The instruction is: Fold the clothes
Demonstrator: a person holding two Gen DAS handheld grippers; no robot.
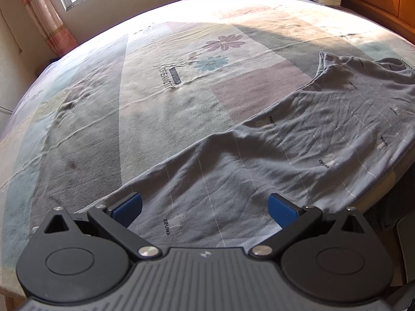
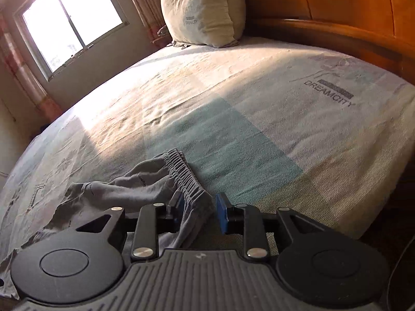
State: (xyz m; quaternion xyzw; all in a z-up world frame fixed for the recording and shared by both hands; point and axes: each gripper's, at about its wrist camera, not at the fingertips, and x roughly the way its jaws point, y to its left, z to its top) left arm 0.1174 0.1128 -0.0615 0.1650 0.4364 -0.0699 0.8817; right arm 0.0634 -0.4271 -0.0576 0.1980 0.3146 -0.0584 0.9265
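A grey garment (image 1: 298,150) with thin white lines and small printed labels lies spread over the bed's near right part. My left gripper (image 1: 205,207) hovers just above its near end, open wide, with cloth under both blue pads (image 1: 127,206) and nothing pinched. In the right wrist view, the same grey garment (image 2: 124,189) is bunched up. Its gathered elastic waistband (image 2: 186,178) runs in between the fingers of my right gripper (image 2: 198,212), which is shut on it. Cloth hangs down below the pads.
The bed sheet (image 1: 166,108) is patterned with flowers and pastel blocks and reaches to a window (image 2: 70,23) wall. A pillow (image 2: 205,13) leans on the wooden headboard (image 2: 337,26). The mattress's near edge (image 2: 363,223) drops off at the right.
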